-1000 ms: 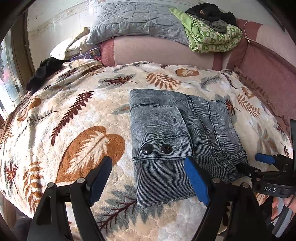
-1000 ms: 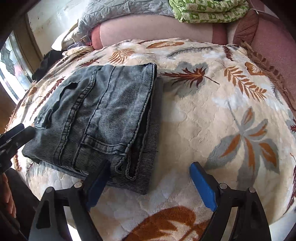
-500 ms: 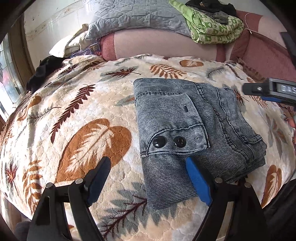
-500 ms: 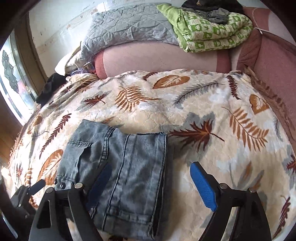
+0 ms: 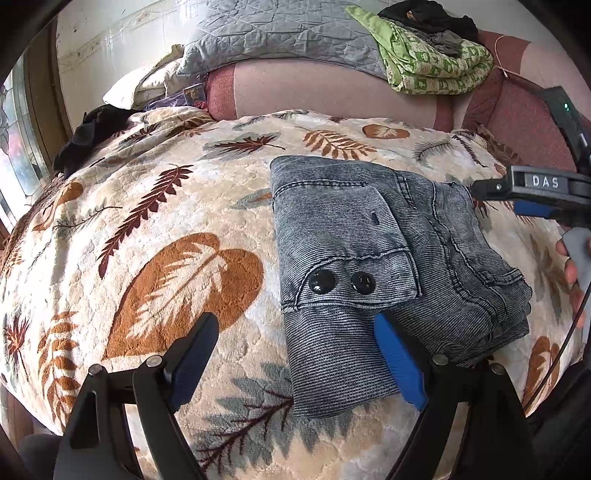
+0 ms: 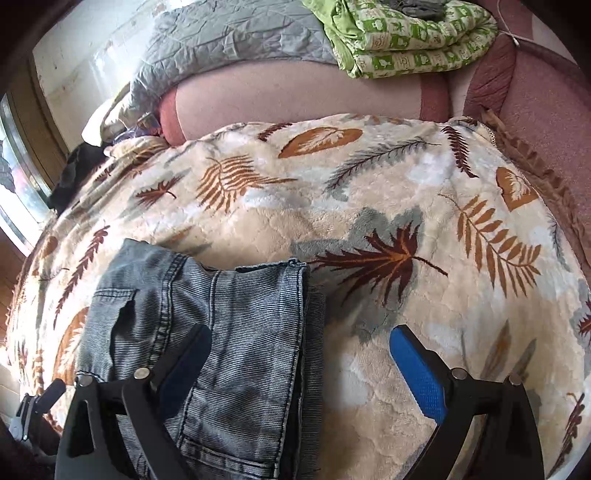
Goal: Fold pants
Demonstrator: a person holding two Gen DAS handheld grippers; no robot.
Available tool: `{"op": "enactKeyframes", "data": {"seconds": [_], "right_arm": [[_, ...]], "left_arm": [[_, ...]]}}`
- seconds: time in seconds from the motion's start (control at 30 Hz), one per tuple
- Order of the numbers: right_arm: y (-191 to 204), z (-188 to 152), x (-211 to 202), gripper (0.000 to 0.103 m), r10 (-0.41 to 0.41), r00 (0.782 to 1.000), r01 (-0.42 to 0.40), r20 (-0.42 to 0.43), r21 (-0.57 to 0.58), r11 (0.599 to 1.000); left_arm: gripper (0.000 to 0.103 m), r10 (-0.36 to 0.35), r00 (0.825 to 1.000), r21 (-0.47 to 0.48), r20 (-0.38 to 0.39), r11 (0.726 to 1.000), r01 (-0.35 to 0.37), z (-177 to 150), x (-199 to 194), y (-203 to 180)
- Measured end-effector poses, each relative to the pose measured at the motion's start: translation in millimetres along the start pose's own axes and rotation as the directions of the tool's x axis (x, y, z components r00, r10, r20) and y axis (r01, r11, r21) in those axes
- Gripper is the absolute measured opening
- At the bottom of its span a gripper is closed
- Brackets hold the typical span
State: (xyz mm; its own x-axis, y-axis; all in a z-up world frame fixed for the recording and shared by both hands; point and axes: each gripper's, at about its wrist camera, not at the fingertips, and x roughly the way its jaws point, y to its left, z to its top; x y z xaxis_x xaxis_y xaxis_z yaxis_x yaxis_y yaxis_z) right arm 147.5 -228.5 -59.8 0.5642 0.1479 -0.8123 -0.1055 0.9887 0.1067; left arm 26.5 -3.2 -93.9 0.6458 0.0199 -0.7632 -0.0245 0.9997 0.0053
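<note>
The grey denim pants (image 5: 369, 258) lie folded into a compact rectangle on the leaf-patterned blanket (image 5: 155, 229), with two black buttons (image 5: 321, 282) facing up. My left gripper (image 5: 295, 332) hovers over their near left corner. Its jaws are opening, the blue right pad (image 5: 395, 354) is over the cloth, and nothing is pinched. In the right wrist view the pants (image 6: 236, 325) sit low and left. My right gripper (image 6: 299, 339) hangs above their right edge, jaws opening, gripping nothing. It also shows side-on as the right gripper (image 5: 495, 195) past the pants' far right corner.
A grey quilt (image 5: 280, 33) and a folded green patterned blanket (image 5: 432, 62) rest on the pink bolster (image 5: 314, 92) at the back. A black garment (image 5: 88, 136) lies at the far left by a window. The reddish padded side (image 6: 546, 110) runs along the right.
The right gripper has lifted away from the pants' near right corner and moved up and further back, its jaws a little wider. The left gripper has barely shifted. The folded pants lie still.
</note>
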Motion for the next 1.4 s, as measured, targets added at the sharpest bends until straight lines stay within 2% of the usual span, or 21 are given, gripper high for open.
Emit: {"op": "enactKeyframes", "data": {"seconds": [0.1, 0.17, 0.23, 0.27, 0.3, 0.4, 0.5, 0.63, 0.7, 0.77, 0.87, 1.03, 1.13, 1.2, 1.27, 1.4], "right_arm": [[13, 20, -2, 0.099, -0.013, 1.000, 0.013, 0.021, -0.020, 1.000], [29, 33, 11, 0.099, -0.020, 1.000, 0.020, 0.006, -0.055, 0.998], [45, 39, 36, 0.099, -0.087, 0.996, 0.085, -0.012, -0.123, 0.989], [48, 36, 58, 0.100, -0.159, 0.984, 0.145, -0.077, -0.154, 0.977], [48, 33, 75, 0.100, -0.149, 0.980, 0.129, -0.130, -0.153, 0.980], [39, 33, 65, 0.100, -0.109, 0.989, 0.100, -0.098, -0.094, 0.991], [24, 23, 25, 0.102, -0.062, 0.998, 0.062, 0.010, -0.062, 0.996], [-19, -12, -20, 0.102, 0.077, 0.993, -0.085, 0.093, 0.091, 0.992], [-35, -33, -28, 0.102, 0.166, 0.981, -0.178, 0.102, 0.129, 0.976], [-48, -46, -30, 0.102, 0.215, 0.973, -0.228, 0.088, 0.176, 0.958], [-63, -53, -30, 0.102, 0.292, 0.949, -0.312, 0.117, 0.227, 0.923], [-72, -60, -31, 0.102, 0.320, 0.942, -0.335, 0.099, 0.244, 0.910], [-71, -62, -33, 0.102, 0.334, 0.937, -0.348, 0.101, 0.246, 0.904], [-67, -62, -32, 0.102, 0.373, 0.923, -0.384, 0.089, 0.238, 0.892], [-62, -64, -27, 0.102, 0.439, 0.896, -0.440, 0.061, 0.242, 0.865], [-58, -70, -16, 0.102, 0.513, 0.858, -0.497, 0.017, 0.281, 0.821]], "left_arm": [[0.087, 0.011, 1.000, 0.005, -0.002, 1.000, -0.011, 0, -1, -2], [0.087, 0.017, 1.000, 0.011, 0.001, 1.000, -0.017, 0, -1, -2], [0.087, 0.016, 1.000, 0.018, 0.002, 1.000, -0.017, 0, -1, -2], [0.087, 0.014, 1.000, 0.020, 0.001, 1.000, -0.014, 0, -1, -2], [0.087, 0.017, 1.000, 0.020, -0.003, 1.000, -0.017, 0, 0, -2], [0.091, 0.015, 1.000, 0.014, -0.001, 1.000, -0.015, 2, 0, 1], [0.093, 0.000, 1.000, -0.017, 0.000, 1.000, 0.000, 3, 0, 5], [0.092, -0.045, 0.999, -0.060, 0.000, 0.997, 0.045, 6, -8, 14], [0.092, -0.044, 0.999, -0.072, 0.018, 0.996, 0.046, 8, -16, 19], [0.092, -0.037, 0.998, -0.098, 0.041, 0.994, 0.040, 13, -25, 26], [0.092, -0.020, 0.998, -0.132, 0.055, 0.991, 0.027, 20, -36, 33], [0.092, 0.005, 0.998, -0.150, 0.064, 0.989, 0.004, 23, -47, 36], [0.092, -0.009, 0.998, -0.150, 0.057, 0.989, 0.017, 20, -48, 33], [0.092, -0.026, 0.998, -0.147, 0.055, 0.989, 0.034, 17, -50, 33], [0.092, -0.068, 0.996, -0.149, 0.057, 0.986, 0.076, 16, -51, 35], [0.092, -0.140, 0.990, -0.205, 0.030, 0.968, 0.143, 14, -45, 47]]}}
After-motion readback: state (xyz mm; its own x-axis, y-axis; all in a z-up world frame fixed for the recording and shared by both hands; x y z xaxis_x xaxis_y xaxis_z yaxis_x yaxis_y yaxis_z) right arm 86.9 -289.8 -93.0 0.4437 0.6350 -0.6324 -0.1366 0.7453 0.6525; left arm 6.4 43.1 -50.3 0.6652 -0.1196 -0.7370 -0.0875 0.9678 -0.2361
